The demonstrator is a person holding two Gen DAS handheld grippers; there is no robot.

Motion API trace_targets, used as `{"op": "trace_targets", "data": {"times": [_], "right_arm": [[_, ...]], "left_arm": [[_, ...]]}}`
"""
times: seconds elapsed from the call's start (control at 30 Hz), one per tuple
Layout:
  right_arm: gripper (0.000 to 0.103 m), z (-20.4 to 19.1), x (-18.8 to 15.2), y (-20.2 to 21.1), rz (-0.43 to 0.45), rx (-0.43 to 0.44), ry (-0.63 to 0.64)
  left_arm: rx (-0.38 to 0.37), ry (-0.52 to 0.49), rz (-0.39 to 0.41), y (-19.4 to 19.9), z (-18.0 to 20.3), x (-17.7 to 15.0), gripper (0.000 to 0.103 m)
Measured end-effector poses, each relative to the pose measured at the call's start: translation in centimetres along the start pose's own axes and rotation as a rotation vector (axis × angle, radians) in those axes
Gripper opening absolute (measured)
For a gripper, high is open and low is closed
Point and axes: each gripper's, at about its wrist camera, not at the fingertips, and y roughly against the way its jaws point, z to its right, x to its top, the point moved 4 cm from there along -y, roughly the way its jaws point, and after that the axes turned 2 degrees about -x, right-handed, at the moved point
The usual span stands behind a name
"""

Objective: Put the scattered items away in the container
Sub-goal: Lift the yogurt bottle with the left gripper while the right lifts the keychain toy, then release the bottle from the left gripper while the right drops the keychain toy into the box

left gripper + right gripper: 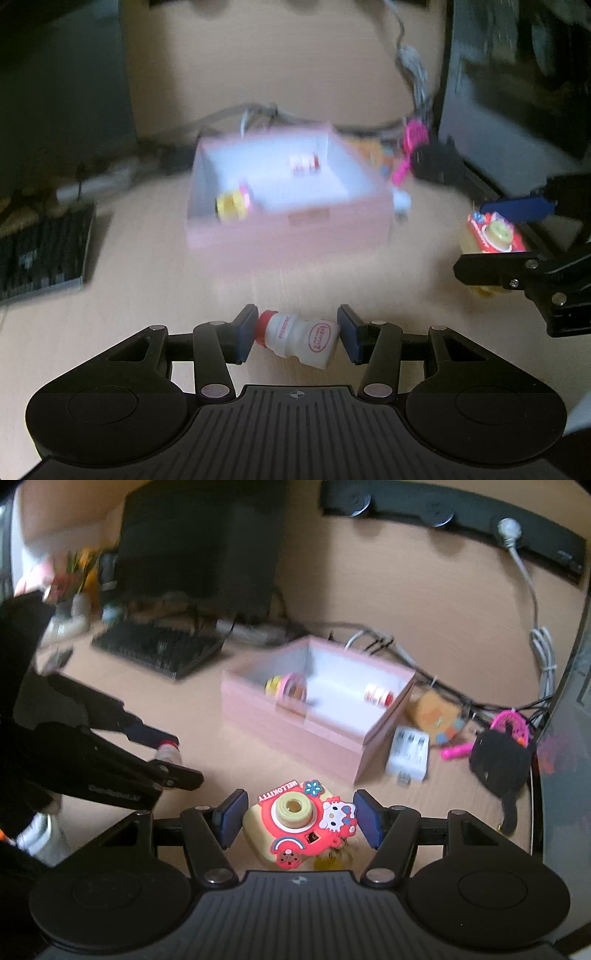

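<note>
My left gripper [297, 334] is shut on a small white probiotic bottle [299, 338] with a red cap, held sideways between the blue pads. My right gripper [297, 818] is shut on a red and cream Hello Kitty toy camera [295, 823]. The pink open box [288, 199] stands on the desk ahead; it also shows in the right wrist view [314, 731]. Inside it lie a yellow and pink tape roll [290, 686] and a small red and white item [378, 695]. The right gripper with the camera also shows at the right of the left wrist view [509, 240].
A black keyboard [159, 650] and a monitor [199, 542] stand at the left back. A white charger [408, 753], a pink tool [458, 751], a black pouch [498, 764], an orange card [436, 712] and cables lie right of the box.
</note>
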Motion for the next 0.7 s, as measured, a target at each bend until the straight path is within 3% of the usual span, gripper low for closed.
{"op": "trace_targets", "data": {"times": [0.17,0.3,0.37,0.4,0.43,0.57,0.7], "right_arm": [[0.063,3.4,5.9,-1.3,0.125,0.043,-0.228],[0.064,6.7,11.4,-4.0,0.242,0.083,-0.392],[0.072,8.3,13.2,-5.8,0.257,0.123,-0.453],[0.076,9.1,13.9,-6.4,0.263,0.116,-0.485],[0.077,9.9,14.3,-6.8,0.275,0.092,-0.505],[0.077,12.5,14.4,-6.1,0.34,-0.066,-0.487],[0.076,15.6,11.8,-7.6,0.267,-0.227,-0.494]], "left_arm": [[0.026,-0.031,0.146,-0.6,-2.7,5.9,0.052],[-0.002,-0.05,0.237,-1.8,-4.5,10.4,0.052],[-0.008,-0.074,0.278,-3.2,-4.7,12.6,0.061],[-0.014,-0.08,0.281,-4.1,-4.8,13.5,0.074],[-0.018,-0.079,0.28,-4.8,-5.1,14.2,0.082],[-0.046,-0.067,0.247,-6.3,-5.7,14.1,0.09],[-0.087,-0.076,0.183,-6.1,-5.7,10.9,0.094]]}}
